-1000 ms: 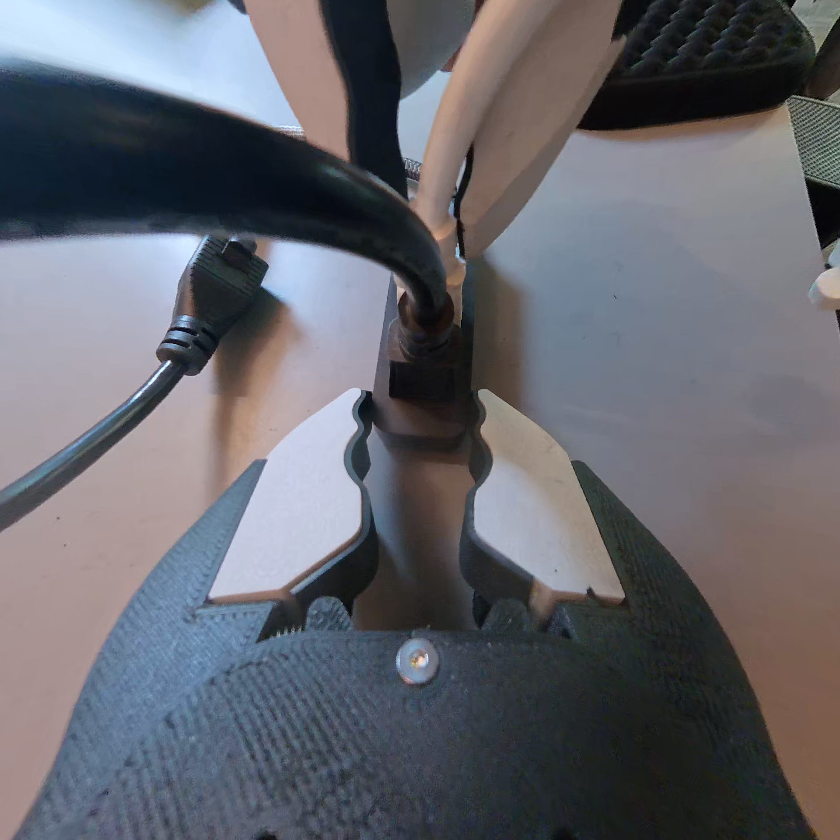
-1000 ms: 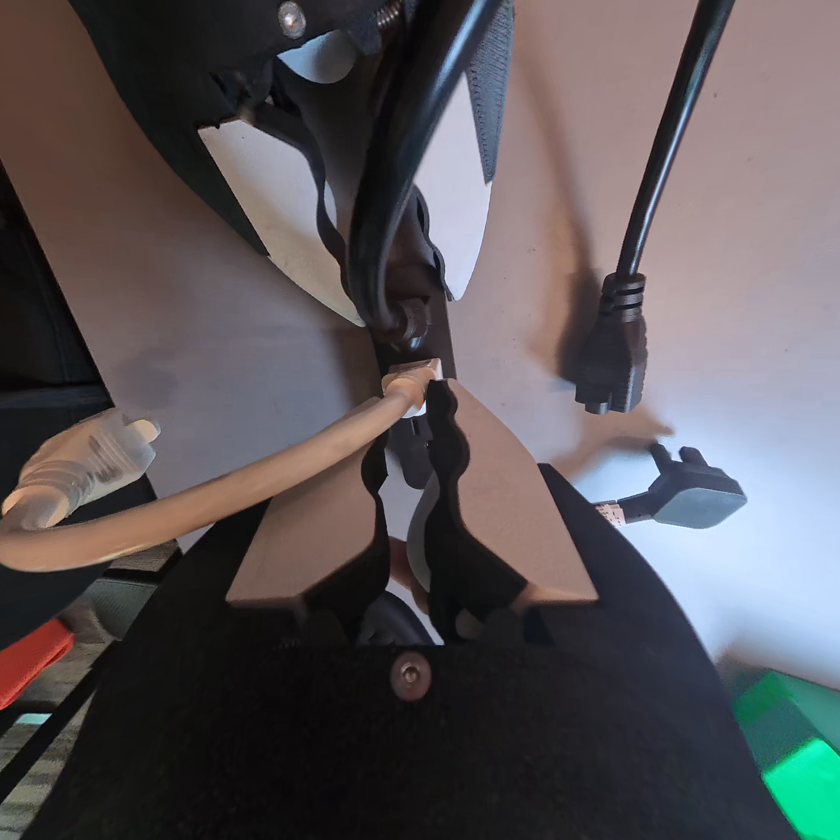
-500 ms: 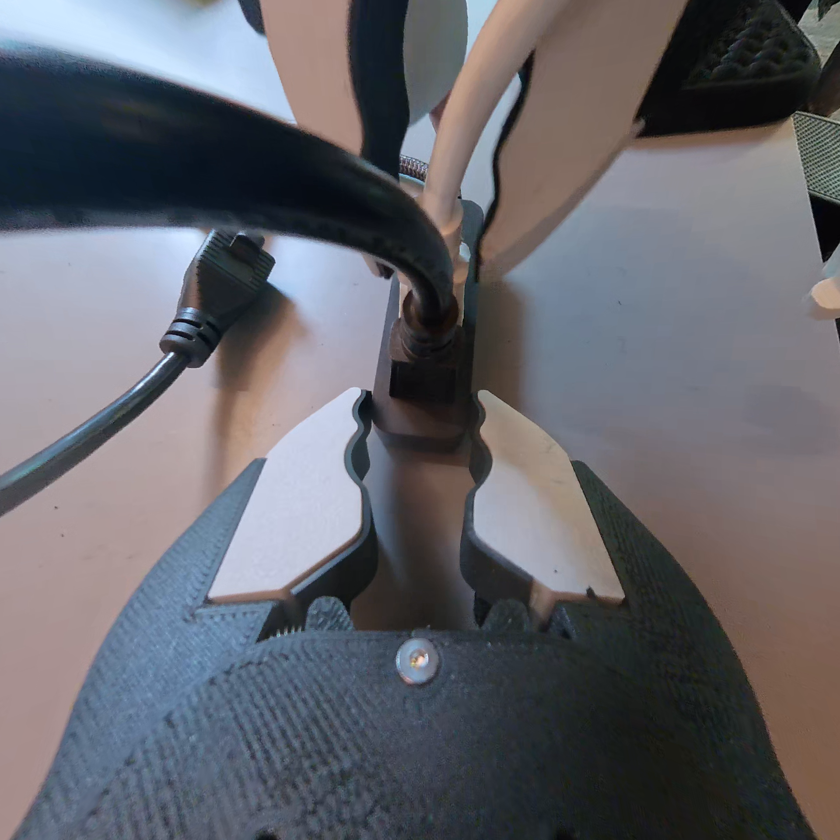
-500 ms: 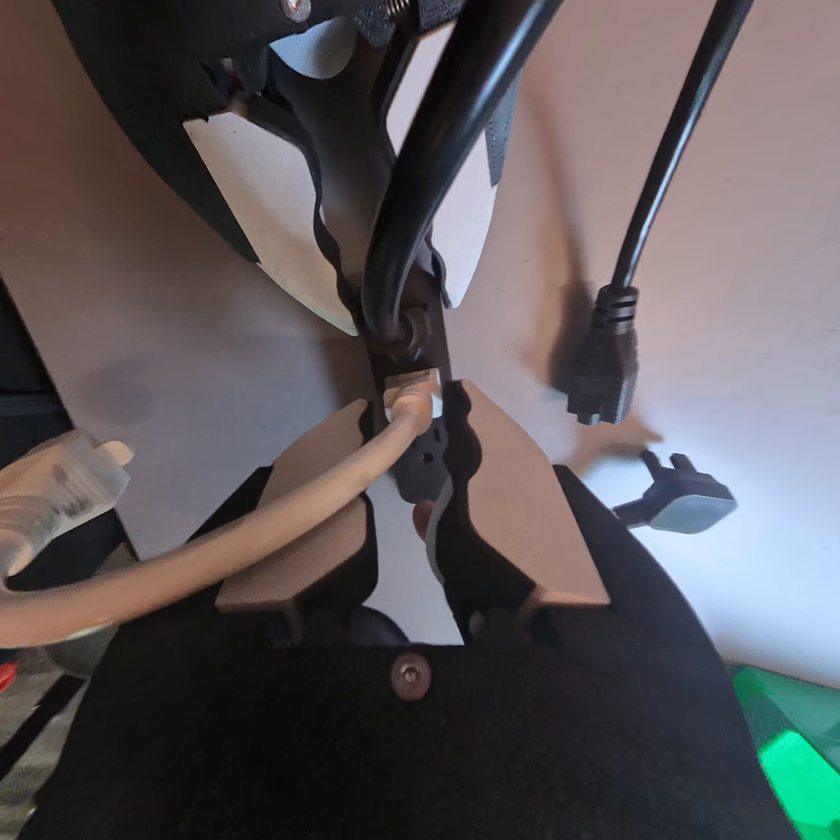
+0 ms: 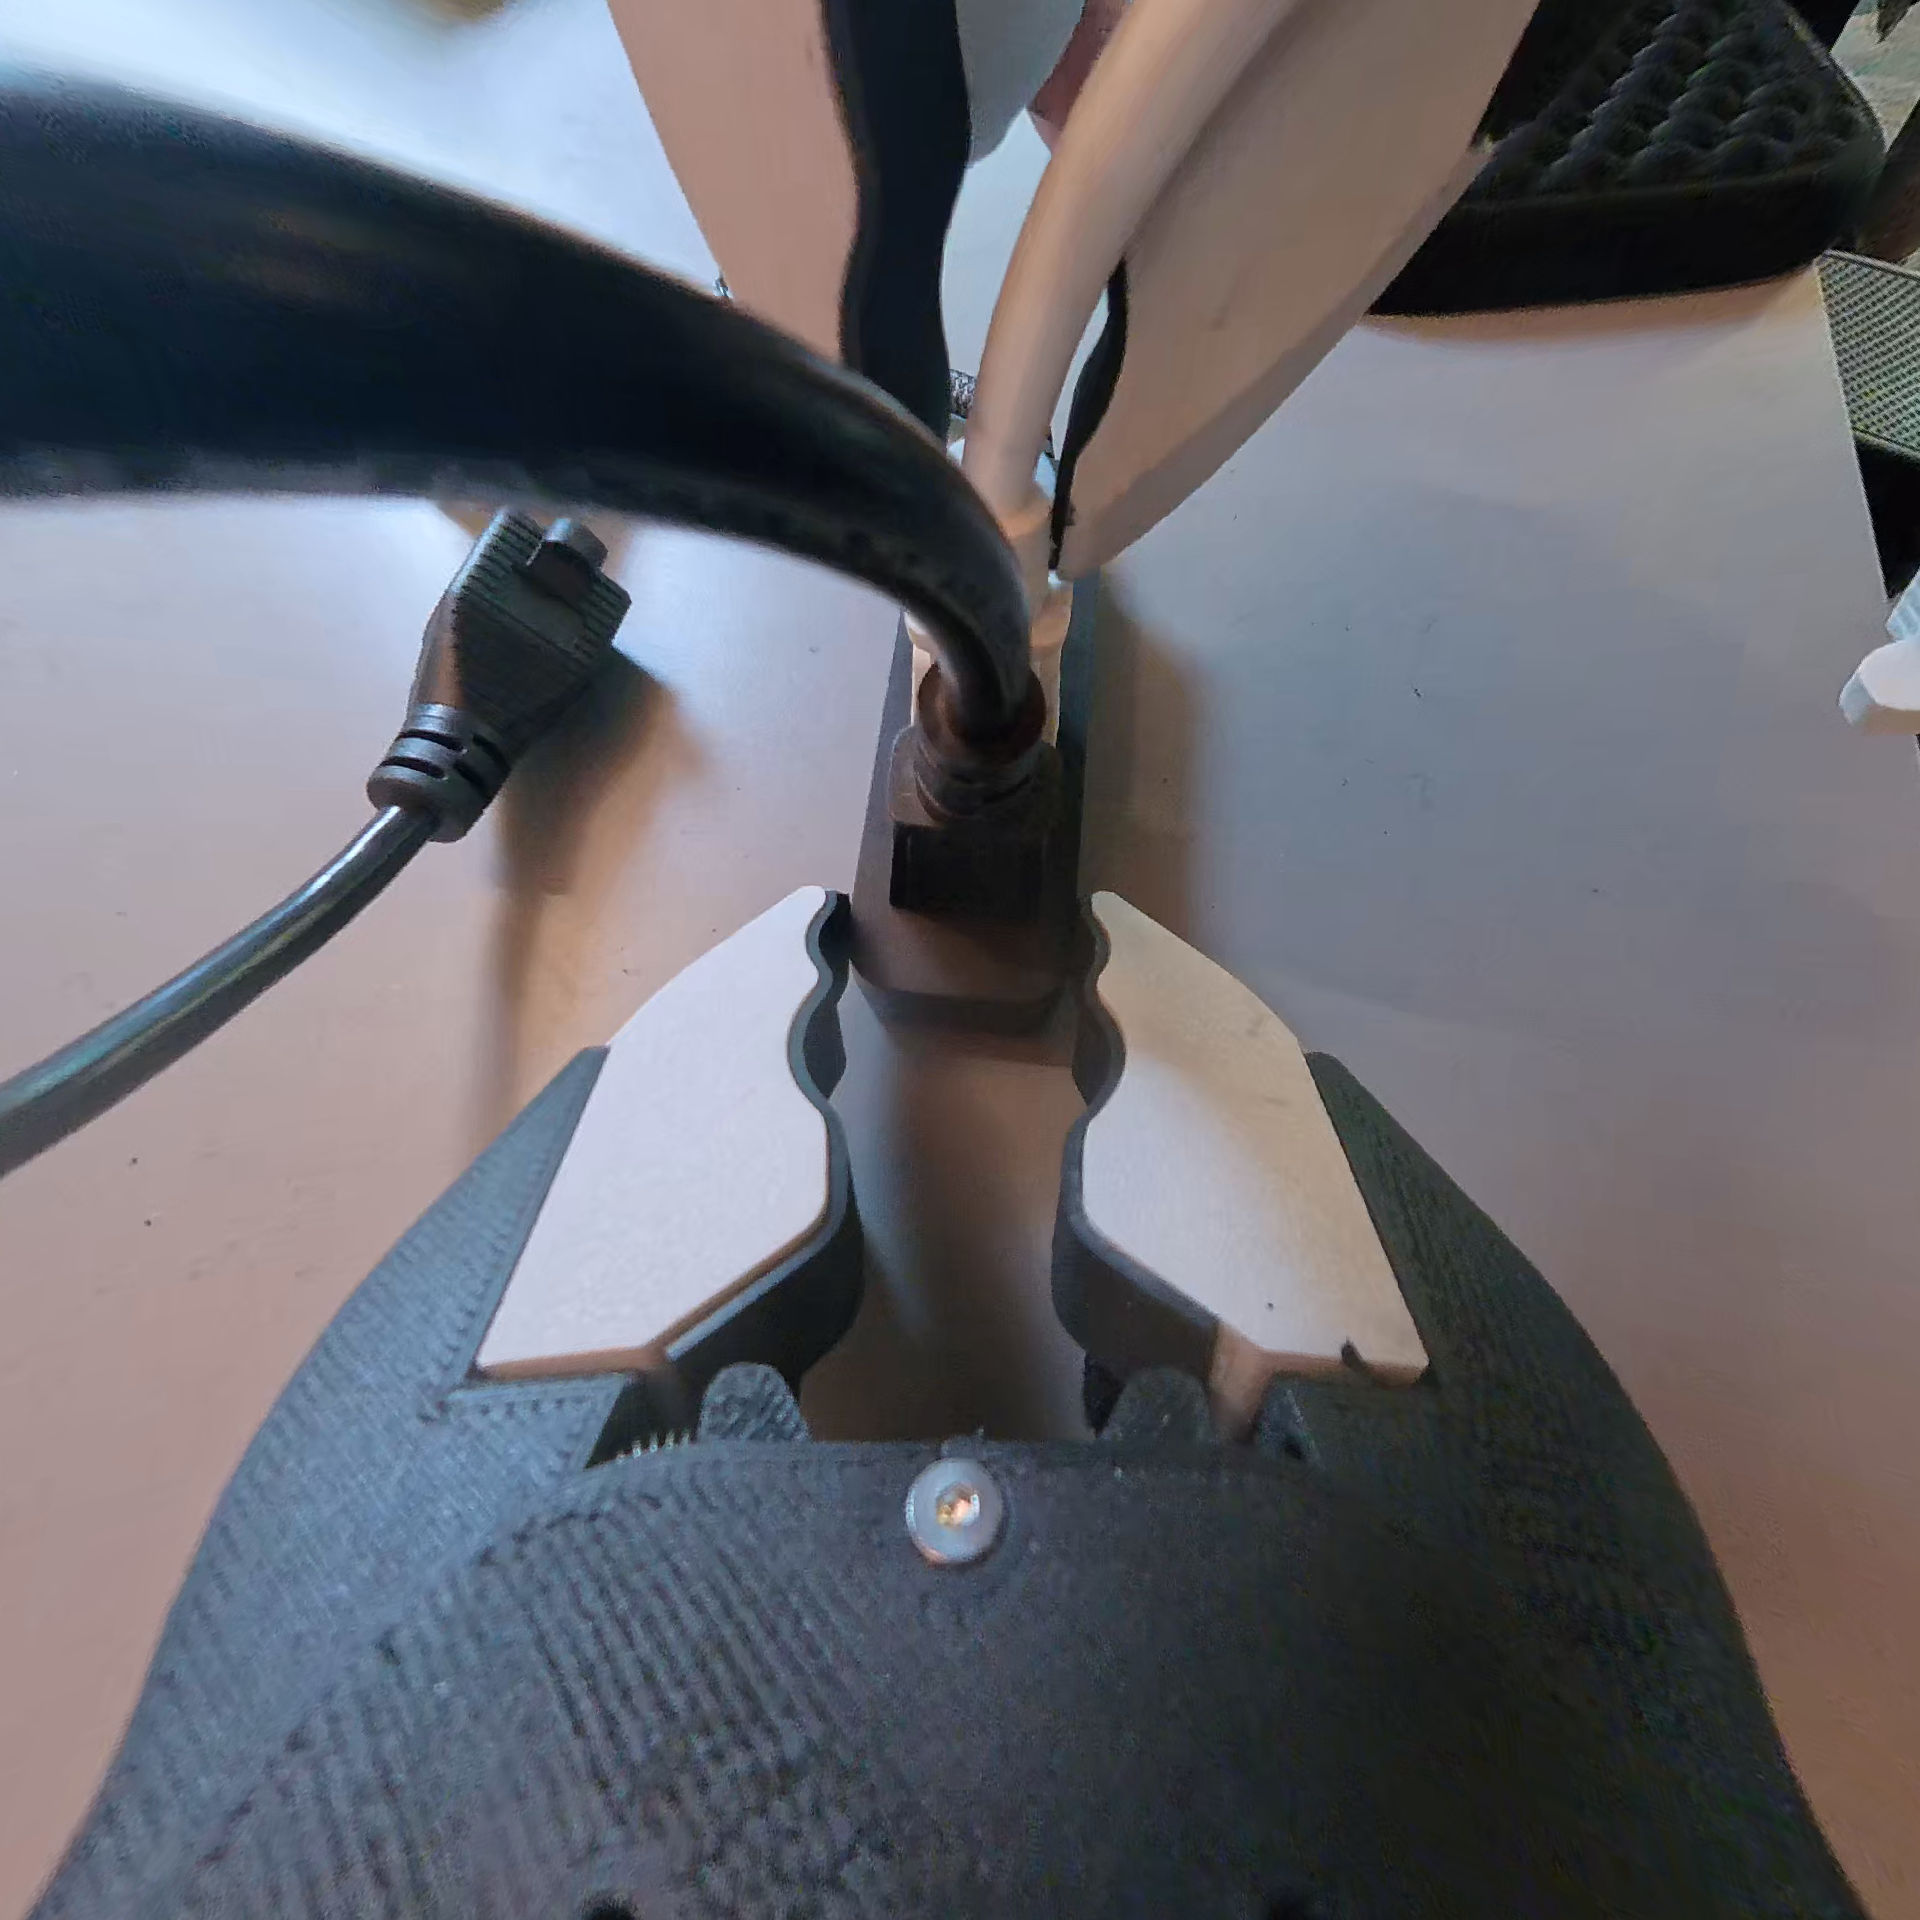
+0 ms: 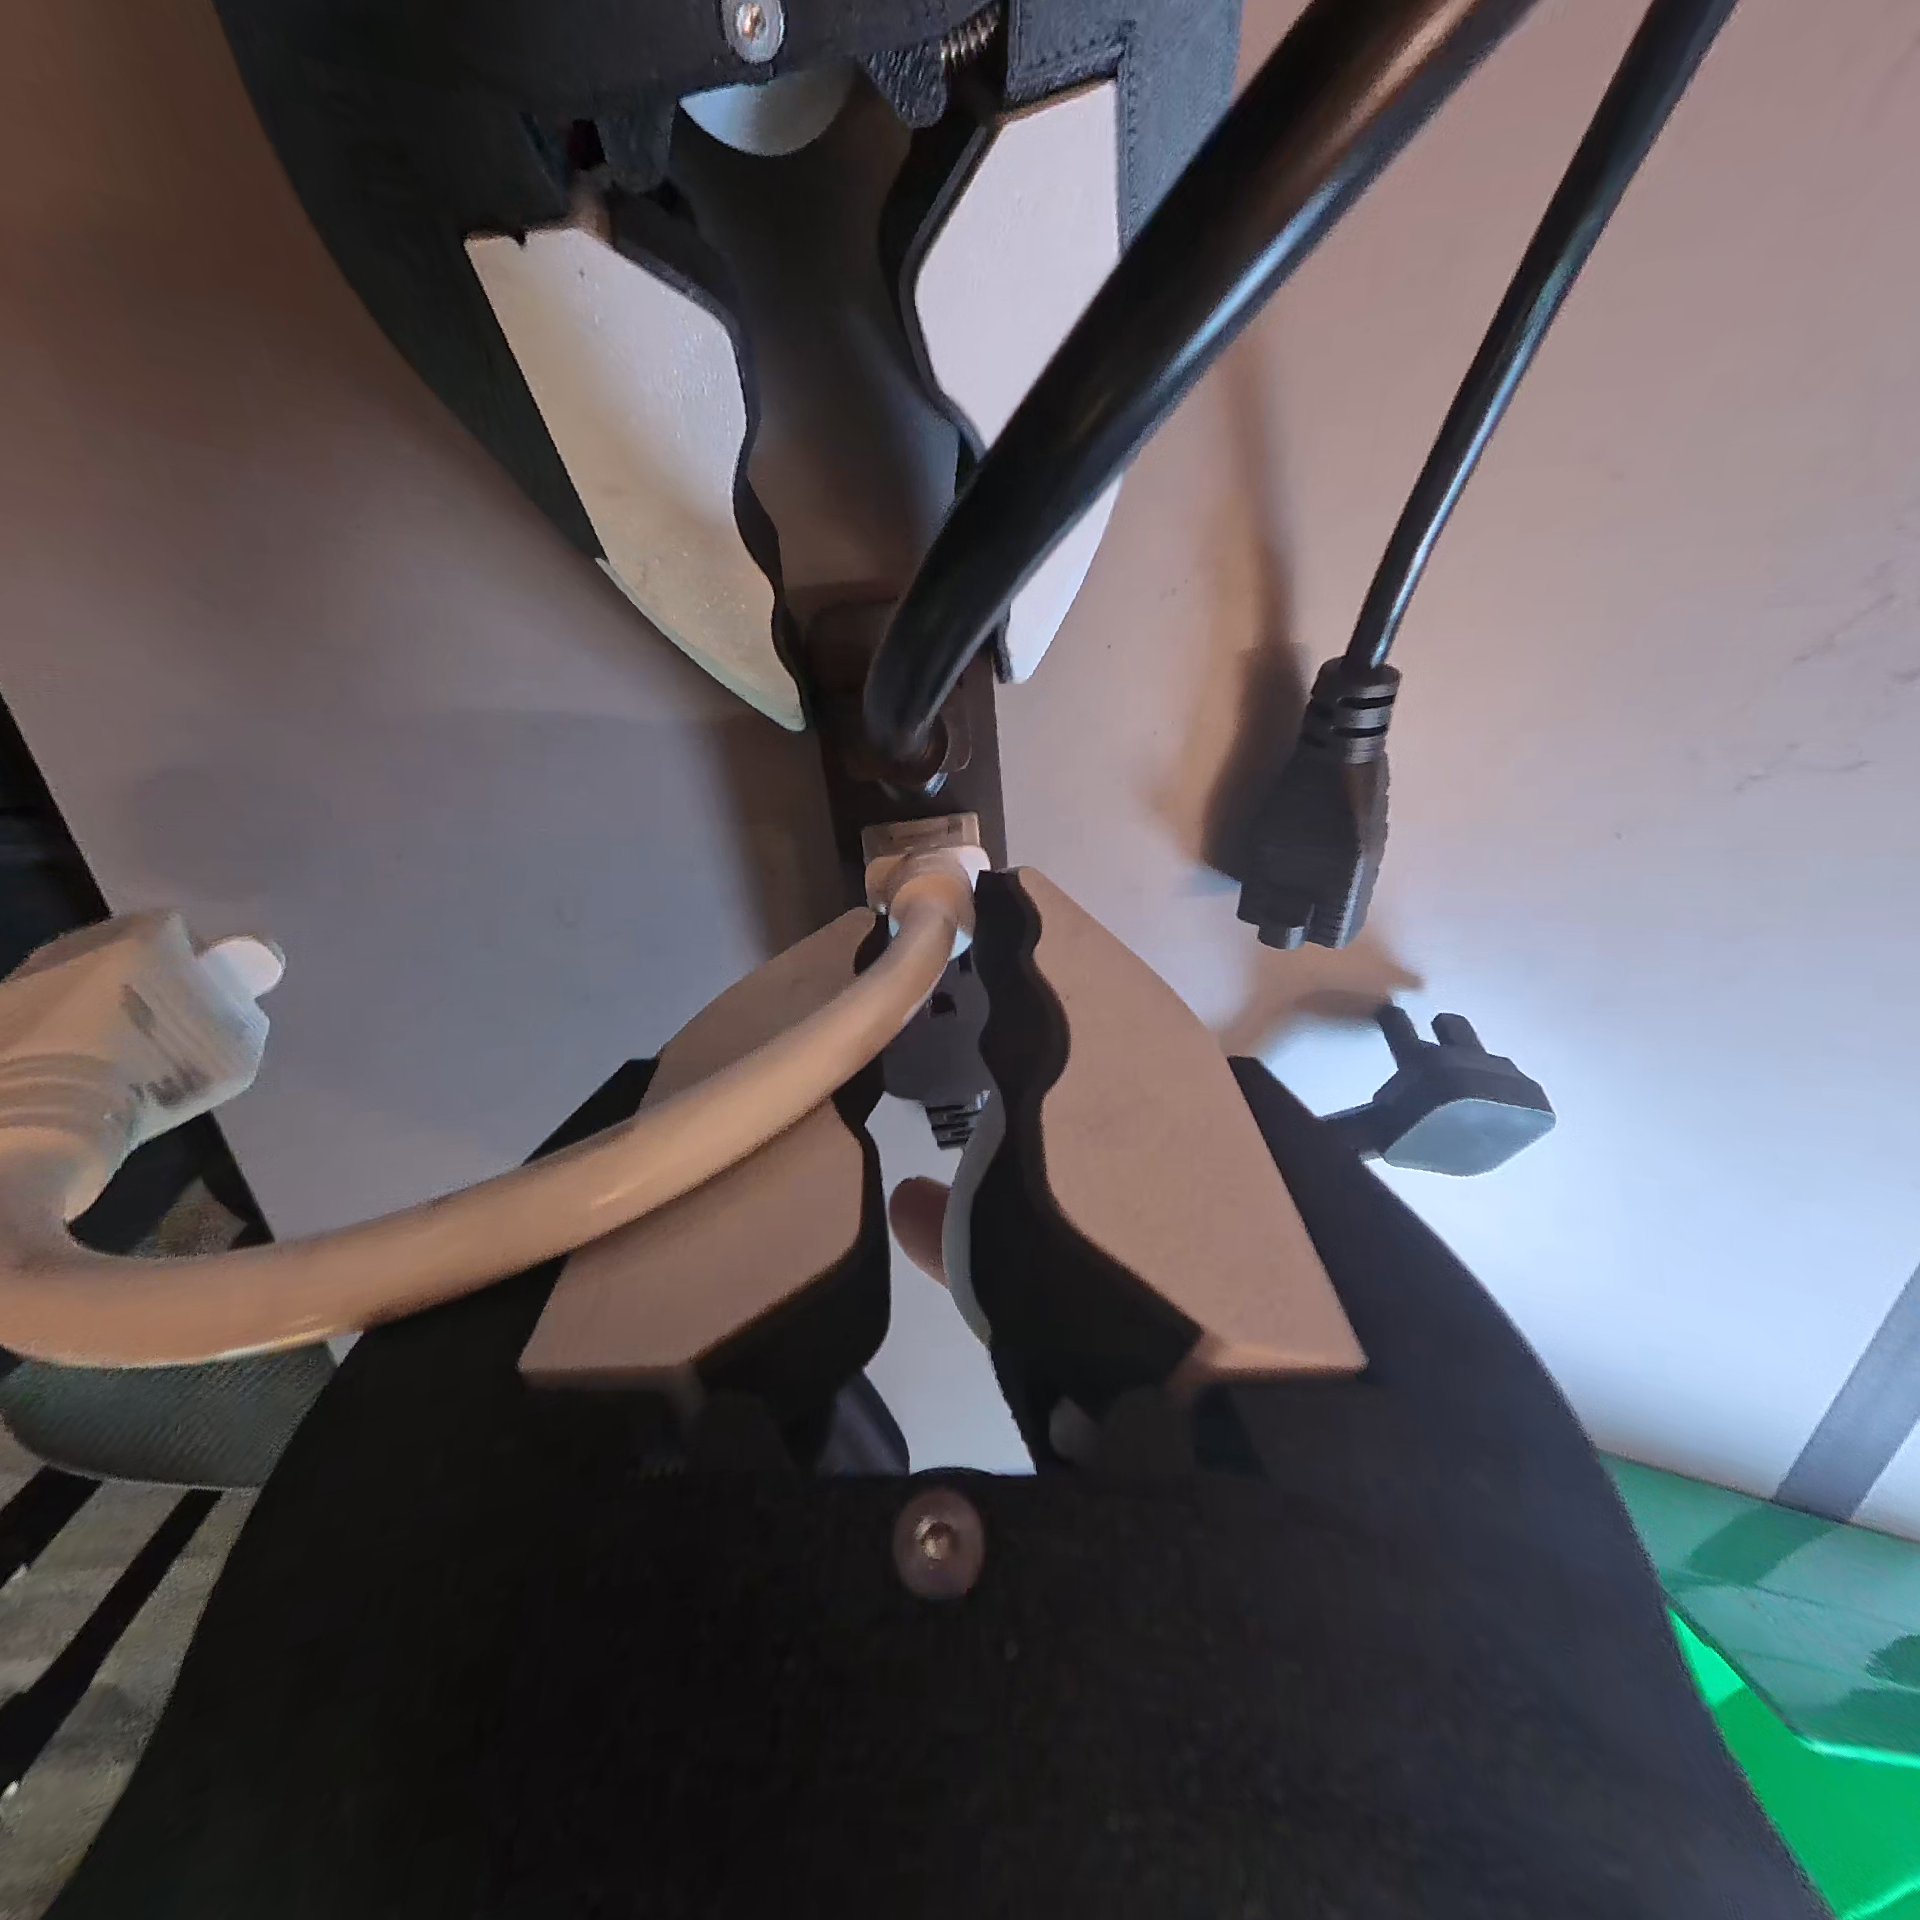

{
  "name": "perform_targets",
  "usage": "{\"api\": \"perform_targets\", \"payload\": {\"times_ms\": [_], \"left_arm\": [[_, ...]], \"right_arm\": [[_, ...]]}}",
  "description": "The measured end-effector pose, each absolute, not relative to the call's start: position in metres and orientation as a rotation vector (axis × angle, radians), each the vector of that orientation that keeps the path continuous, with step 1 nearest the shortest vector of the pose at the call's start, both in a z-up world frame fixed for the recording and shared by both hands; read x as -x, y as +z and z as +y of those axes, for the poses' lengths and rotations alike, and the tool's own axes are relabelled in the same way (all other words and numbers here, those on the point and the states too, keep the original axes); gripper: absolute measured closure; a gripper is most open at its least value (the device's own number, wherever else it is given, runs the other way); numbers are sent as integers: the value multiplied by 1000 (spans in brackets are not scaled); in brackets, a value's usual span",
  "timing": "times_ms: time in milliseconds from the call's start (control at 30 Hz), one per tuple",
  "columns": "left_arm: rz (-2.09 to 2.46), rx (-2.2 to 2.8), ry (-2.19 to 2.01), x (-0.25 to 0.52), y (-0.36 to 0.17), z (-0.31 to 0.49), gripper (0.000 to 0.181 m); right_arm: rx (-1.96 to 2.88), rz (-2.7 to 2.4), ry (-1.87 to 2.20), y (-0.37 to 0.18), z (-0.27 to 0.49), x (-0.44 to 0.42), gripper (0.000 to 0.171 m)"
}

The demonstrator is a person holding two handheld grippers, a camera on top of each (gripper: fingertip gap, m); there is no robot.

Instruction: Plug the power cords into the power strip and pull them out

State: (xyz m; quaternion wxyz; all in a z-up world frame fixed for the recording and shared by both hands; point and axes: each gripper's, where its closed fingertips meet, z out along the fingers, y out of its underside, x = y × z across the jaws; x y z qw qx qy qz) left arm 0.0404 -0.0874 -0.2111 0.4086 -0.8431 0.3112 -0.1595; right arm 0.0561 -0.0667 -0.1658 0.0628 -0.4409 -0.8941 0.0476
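Observation:
A black power strip (image 5: 961, 971) lies on the table, pointing away from my left gripper. My left gripper (image 5: 961, 935) is shut on its near end. A black plug (image 5: 966, 821) with a thick black cord (image 5: 520, 353) is seated in the strip. Behind it a white plug (image 6: 920, 847) with a white cord (image 6: 623, 1153) is also in the strip. My right gripper (image 6: 925, 914) comes from the opposite end, its fingertips closed in on both sides of the white plug. It also shows in the left wrist view (image 5: 997, 520), with one fingertip hidden by the black cord.
A loose black cord connector (image 6: 1314, 842) lies beside the strip, also in the left wrist view (image 5: 509, 644). A loose black pronged plug (image 6: 1455, 1112) and a white connector (image 6: 125, 1039) lie near the table edges. A black chair seat (image 5: 1662, 135) is beyond the table. The grippers' ends are close to 6 cm from one another. From the right gripper's tips to the loose black pronged plug (image 6: 1455, 1112) is close to 12 cm.
My right gripper opened wider half a second ago and has now narrowed again around the white plug. My left gripper has kept its hold on the strip's end.

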Motion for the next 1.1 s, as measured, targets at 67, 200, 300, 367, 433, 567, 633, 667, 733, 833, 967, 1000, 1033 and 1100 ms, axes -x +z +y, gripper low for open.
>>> {"api": "perform_targets", "payload": {"times_ms": [67,200,300,367,433,567,633,667,733,833,967,1000,1033,1100], "left_arm": [[787,2122,-398,-40,-211,-87,140],[793,2119,-389,-40,-211,-87,140],[784,2127,-407,-40,-211,-87,140],[786,2128,-403,-40,-211,-87,140],[784,2129,-398,-40,-211,-87,140],[791,2129,-385,-40,-212,-87,140],[782,2133,-395,-39,-212,-86,140],[786,2136,-390,-39,-212,-86,140],[797,2134,-376,-40,-211,-86,140],[790,2136,-382,-40,-211,-86,140],[791,2137,-396,-40,-211,-86,140],[809,2129,-373,-40,-211,-86,140],[814,2125,-356,-40,-211,-86,140],[805,2127,-375,-40,-211,-86,140]], "right_arm": [[1341,-2718,151,-166,-67,-56,154],[1360,-2728,164,-167,-68,-58,153],[1374,-2739,163,-168,-70,-60,153],[1379,-2753,154,-168,-71,-60,152],[1382,-2768,150,-169,-70,-59,152],[1425,-2761,177,-169,-68,-59,151],[1389,-2746,138,-169,-69,-61,152],[1396,-2742,143,-169,-69,-61,152],[1436,-2750,167,-170,-68,-59,152],[1456,-2754,188,-171,-67,-58,153],[1438,-2718,174,-171,-68,-60,152],[1453,-2731,198,-171,-68,-59,152],[1452,-2743,208,-171,-67,-58,152],[1441,-2738,202,-171,-67,-59,152]]}}
